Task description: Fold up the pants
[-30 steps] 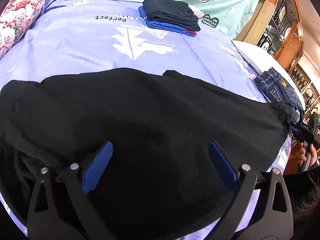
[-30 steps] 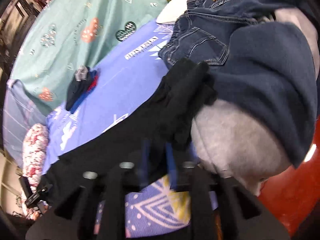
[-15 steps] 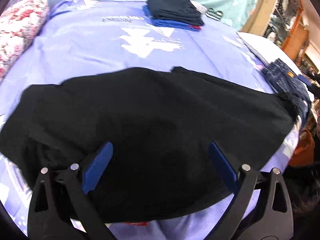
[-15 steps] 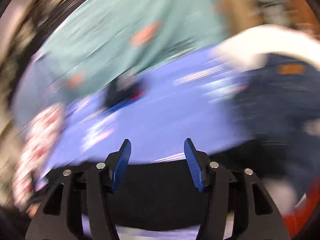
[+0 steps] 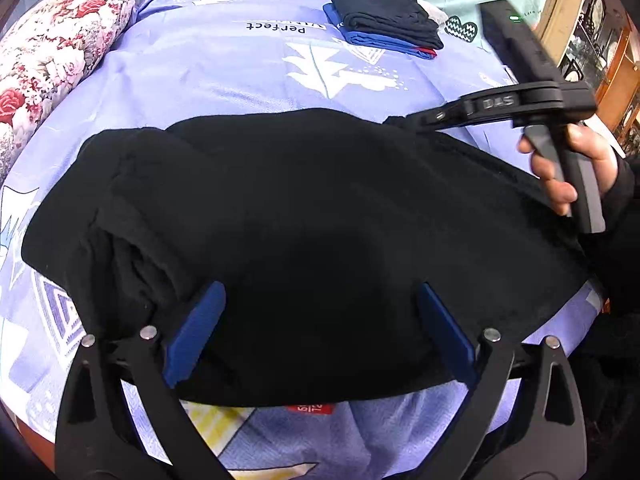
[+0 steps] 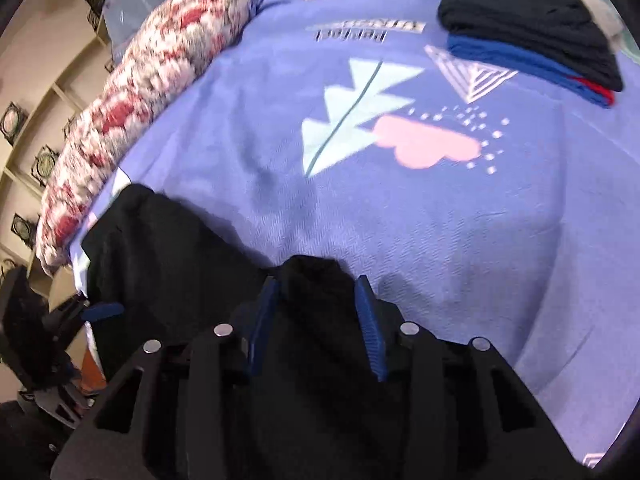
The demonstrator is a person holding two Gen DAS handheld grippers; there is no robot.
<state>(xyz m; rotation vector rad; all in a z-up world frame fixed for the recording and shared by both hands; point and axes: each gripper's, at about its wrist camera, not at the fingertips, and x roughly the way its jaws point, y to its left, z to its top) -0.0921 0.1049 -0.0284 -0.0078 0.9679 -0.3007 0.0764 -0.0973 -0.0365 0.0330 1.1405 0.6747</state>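
Black pants [image 5: 320, 200] lie spread across the blue printed bedsheet [image 5: 240, 72]. My left gripper [image 5: 320, 288] hangs open and wide over their near edge, nothing between its blue pads. A hand [image 5: 580, 168] holds my right gripper [image 5: 400, 120] at the pants' far edge on the right. In the right wrist view the right gripper [image 6: 317, 280] has a raised bunch of the black pants [image 6: 160, 240] filling the gap between its pads, and its jaws are closing on it. My left gripper [image 6: 100, 310] shows at that view's left edge.
A stack of folded dark, blue and red clothes [image 5: 384, 20] sits at the far side of the bed, also seen as the stack [image 6: 528, 28]. A floral pillow [image 5: 52, 48] lines the left side. Wooden shelving [image 5: 600, 20] stands at the far right.
My right gripper let go of the pants' end by the jeans, swung left across the bed and now has a bunch of black fabric at the far edge. The left gripper stays open.
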